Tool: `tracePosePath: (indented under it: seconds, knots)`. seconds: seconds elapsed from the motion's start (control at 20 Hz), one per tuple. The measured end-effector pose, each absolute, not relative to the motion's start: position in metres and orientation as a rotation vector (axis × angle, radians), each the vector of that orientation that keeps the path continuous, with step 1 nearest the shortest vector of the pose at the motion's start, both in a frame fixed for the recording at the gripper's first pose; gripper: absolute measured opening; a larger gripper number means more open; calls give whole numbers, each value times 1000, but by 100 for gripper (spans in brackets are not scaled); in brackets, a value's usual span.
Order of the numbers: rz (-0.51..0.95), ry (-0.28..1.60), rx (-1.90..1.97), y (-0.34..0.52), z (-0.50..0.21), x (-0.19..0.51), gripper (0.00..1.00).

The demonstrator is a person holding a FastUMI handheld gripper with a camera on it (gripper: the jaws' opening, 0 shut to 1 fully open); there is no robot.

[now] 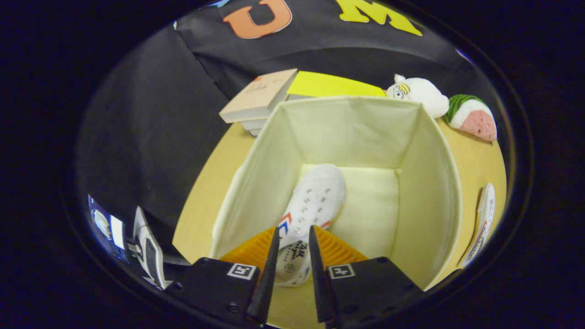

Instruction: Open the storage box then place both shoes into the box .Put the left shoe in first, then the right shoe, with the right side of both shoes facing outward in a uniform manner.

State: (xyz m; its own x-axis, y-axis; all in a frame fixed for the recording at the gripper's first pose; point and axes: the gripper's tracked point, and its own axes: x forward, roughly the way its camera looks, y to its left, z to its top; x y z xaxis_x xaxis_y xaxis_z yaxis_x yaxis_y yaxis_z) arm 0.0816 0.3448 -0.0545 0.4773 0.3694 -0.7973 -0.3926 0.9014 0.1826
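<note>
White sneaker with red-blue side stripes lies inside the open cream fabric storage box, toe toward the far wall, heel between the gripper fingers. Fingers narrowly spaced around the heel collar; actual clamping can't be confirmed. Second shoe lies on the table right of the box.

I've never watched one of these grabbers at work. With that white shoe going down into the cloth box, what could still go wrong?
1. The gripper holds the white shoe only by its heel rim; it might slip or tip over on release.
2. The shoe lies slanted across the box floor, perhaps crowding the second shoe, waiting on the table outside.
3. The soft box wall might snag the fingers on withdrawal.
</note>
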Motion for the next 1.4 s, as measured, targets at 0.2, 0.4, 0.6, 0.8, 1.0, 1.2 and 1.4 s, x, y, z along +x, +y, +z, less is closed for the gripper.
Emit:
tracePosePath:
  seconds: [0.2, 0.4, 0.6, 0.8, 1.0, 1.2, 1.4]
  knots:
    - [489, 857, -36, 324, -15, 62, 92]
    - [450, 796, -77, 285, 15, 41, 98]
    - [385, 755, -41, 232, 33, 33, 98]
    - [320, 748, 32, 172, 36, 39, 99]
    - [227, 761, 74, 97, 25, 53, 99]
    - [134, 785, 90, 21, 11, 61, 99]
    - [44, 850, 82, -43, -16, 67, 99]
